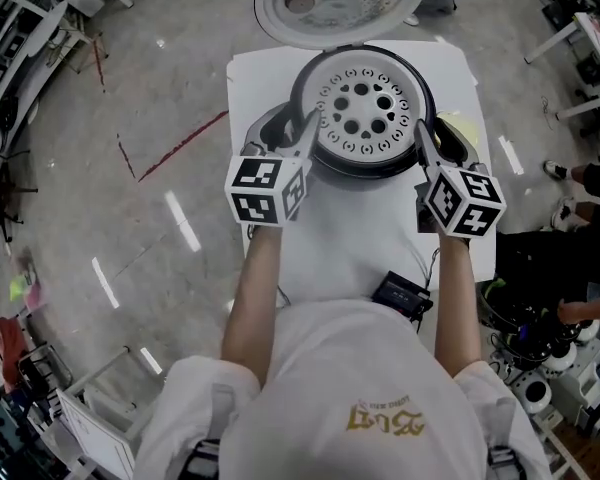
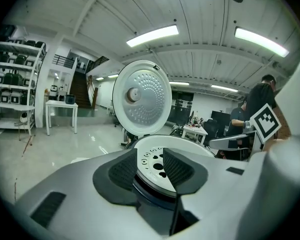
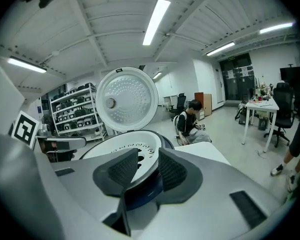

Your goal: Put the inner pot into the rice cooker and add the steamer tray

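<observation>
Steamer tray (image 1: 365, 108) sits in the rice cooker (image 1: 370, 169) on the white counter (image 1: 350, 258), lid (image 1: 340, 3) standing open behind. My left gripper (image 1: 302, 133) is at the tray's left rim and my right gripper (image 1: 425, 140) at its right rim. Fingers apart on both, the rim between them, no clamp.

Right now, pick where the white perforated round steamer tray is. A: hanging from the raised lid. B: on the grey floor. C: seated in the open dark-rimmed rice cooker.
C: the white perforated round steamer tray lies inside the dark rim of the rice cooker, apart from the raised lid behind it.
</observation>
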Available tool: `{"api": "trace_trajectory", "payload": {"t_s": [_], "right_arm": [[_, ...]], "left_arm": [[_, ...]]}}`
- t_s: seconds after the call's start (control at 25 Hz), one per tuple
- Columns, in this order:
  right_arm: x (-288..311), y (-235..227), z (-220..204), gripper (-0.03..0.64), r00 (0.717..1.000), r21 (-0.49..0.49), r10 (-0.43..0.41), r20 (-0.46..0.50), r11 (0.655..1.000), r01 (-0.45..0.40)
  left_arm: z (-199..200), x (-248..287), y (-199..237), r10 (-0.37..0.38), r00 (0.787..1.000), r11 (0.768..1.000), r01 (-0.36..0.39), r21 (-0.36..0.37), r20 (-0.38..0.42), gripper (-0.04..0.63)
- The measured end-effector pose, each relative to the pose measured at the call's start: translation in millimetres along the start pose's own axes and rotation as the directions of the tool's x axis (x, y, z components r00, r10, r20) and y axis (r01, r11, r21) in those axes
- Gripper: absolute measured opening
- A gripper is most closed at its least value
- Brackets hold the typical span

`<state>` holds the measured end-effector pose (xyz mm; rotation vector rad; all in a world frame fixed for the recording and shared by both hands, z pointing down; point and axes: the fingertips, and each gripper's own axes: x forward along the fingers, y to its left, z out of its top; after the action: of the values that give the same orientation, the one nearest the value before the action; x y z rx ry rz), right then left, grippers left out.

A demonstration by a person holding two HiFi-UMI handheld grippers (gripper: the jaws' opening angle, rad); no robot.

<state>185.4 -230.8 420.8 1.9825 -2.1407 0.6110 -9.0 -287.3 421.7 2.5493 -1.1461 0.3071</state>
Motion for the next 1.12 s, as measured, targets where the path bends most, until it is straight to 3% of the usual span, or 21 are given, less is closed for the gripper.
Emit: {"api": "trace_trajectory", "payload": {"t_s": [0.52,0.64,0.8,1.12], "right_arm": [[-68.7,18.3,-35.7,0.055,0.999,0.128,0.010,0.052,0.992,-0.016],[-82.8,25.0,-46.4,0.014,0.998,0.147,0.041,0.045,0.988,-0.048],[-103.2,34.5,-58.8,0.014,0.995,0.178,0.087,0.039,0.980,-0.092],[-132.7,63.1,-88.6,0.014,0.993,0.111,0.117,0.008,0.987,-0.117]], "left_arm": [[-25.3,-64.3,-43.1,-0.073,0.997,0.995,0.074,-0.064,0.015,0.021],[-34.6,-78.6,-52.9,-0.085,0.996,0.992,0.086,-0.087,0.016,0.017],[-50.6,-97.6,-63.2,-0.075,0.997,0.992,0.074,-0.101,-0.005,0.017],[-79.8,-133.6,-74.5,-0.051,0.998,0.994,0.048,-0.103,-0.029,0.015]]}}
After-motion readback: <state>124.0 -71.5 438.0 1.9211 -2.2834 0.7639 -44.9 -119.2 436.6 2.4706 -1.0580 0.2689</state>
